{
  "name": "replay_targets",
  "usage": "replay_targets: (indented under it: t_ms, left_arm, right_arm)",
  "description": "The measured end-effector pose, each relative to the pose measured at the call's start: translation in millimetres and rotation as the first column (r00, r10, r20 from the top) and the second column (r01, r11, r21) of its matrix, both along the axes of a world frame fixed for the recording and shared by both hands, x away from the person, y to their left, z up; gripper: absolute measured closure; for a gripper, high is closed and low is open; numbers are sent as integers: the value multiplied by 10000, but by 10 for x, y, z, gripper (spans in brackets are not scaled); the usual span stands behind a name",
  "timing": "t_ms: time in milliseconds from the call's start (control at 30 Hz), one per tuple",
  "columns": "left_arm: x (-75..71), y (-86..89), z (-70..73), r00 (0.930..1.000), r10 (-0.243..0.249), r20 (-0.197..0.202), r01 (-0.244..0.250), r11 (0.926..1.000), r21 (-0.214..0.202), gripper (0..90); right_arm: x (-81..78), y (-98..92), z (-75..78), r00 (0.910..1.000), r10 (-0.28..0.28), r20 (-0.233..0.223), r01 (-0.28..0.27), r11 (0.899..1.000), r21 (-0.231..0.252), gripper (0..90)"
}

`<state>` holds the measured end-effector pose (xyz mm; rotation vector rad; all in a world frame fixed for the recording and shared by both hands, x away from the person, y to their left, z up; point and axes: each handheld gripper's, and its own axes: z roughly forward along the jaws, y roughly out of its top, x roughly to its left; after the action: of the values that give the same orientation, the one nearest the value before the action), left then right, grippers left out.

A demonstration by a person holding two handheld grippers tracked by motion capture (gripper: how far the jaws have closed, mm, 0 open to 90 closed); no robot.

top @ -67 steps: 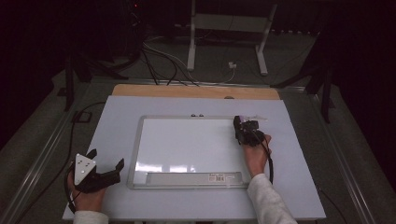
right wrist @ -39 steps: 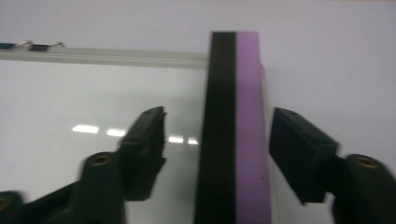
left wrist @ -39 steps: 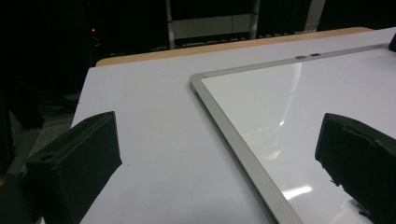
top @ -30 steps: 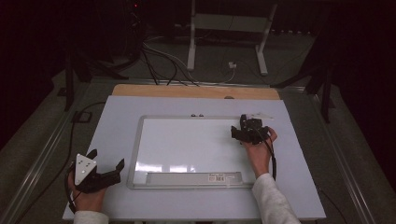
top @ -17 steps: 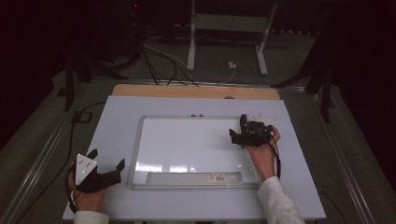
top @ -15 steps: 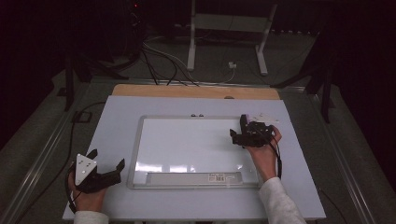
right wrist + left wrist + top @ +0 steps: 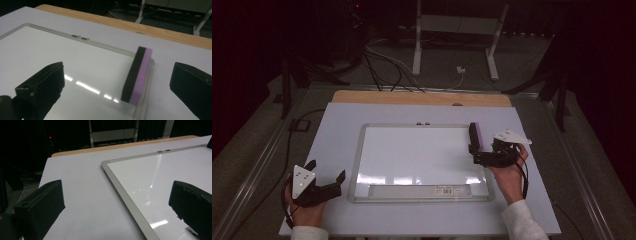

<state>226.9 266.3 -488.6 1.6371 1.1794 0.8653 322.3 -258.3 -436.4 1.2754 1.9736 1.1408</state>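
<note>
The eraser point(image 7: 474, 136) stands on edge at the whiteboard's point(image 7: 412, 155) right rim, the right gripper point(image 7: 479, 156) gaping just near of it, while the left gripper point(image 7: 326, 181) rests spread at the table's point(image 7: 337, 125) near-left corner; in the right gripper view the eraser point(image 7: 137, 75) seems untouched, between parted jaws.

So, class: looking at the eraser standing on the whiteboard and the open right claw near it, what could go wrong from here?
1. The purple-and-black foam eraser stands on its narrow edge by the rim of the white metal-framed whiteboard; a nudge could topple it.
2. The open right claw sits close beside it, so a careless move might knock it off the board.
</note>
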Motion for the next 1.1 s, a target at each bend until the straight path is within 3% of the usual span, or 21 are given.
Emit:
replay_targets:
  t_ms: [300, 400, 633, 933, 1100]
  left_arm:
    - [-15, 10, 22, 9999, -7, 114, 9, 9999, -134, 8]
    - [-20, 14, 27, 9999, -19, 165, 22, 9998, -207, 8]
    - [-40, 28, 53, 9994, -60, 333, 72, 9994, -351, 8]
    - [-53, 20, 84, 9985, -191, 516, 218, 9984, -522, 7]
    - [-64, 32, 92, 9983, -164, 566, 196, 9982, -561, 7]
  right_arm:
    - [-234, -165, -159, 9984, 185, 533, -195, 9996, 184, 0]
    - [-326, -228, -229, 9963, 260, 816, -306, 9980, 558, 0]
    - [-505, -342, -331, 9889, 445, 1418, -577, 9942, 903, 0]
    - [-718, -514, -398, 9812, 400, 1886, -607, 9926, 1056, 0]
    - [-816, -574, -443, 9797, 331, 1979, -518, 9946, 900, 0]
